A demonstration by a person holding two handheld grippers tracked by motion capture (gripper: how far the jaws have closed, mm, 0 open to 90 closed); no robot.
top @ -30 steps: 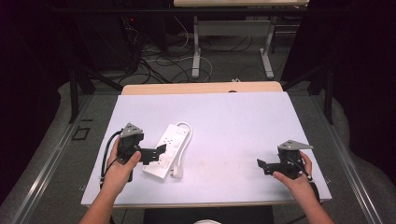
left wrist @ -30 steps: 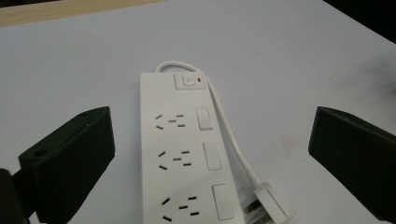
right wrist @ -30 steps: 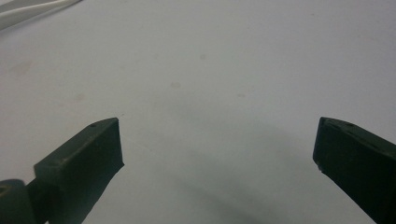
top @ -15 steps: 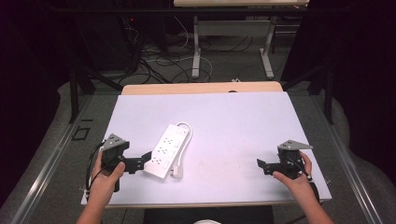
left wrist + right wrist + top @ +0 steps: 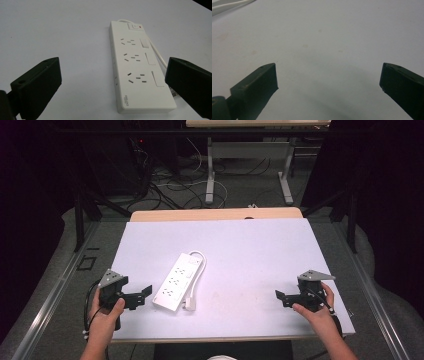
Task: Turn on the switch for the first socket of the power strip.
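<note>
White table (image 5: 260, 245) is largely bare around the power strip (image 5: 177, 281). Left gripper (image 5: 145, 292) is held wide open at the left edge, empty; right gripper (image 5: 278, 296) likewise near the right edge.

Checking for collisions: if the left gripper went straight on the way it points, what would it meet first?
Probably the white power strip: it lies just ahead of the open left gripper, near end first.

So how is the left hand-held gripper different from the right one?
The left hand-held gripper sits at the table's left edge, close to the white power strip, while the right hand-held gripper sits far from it near the right edge. The left hand-held gripper looks straight at the power strip's sockets; the right hand-held gripper faces mostly bare table. Both are black, held in a hand, with jaws open and holding nothing.
</note>
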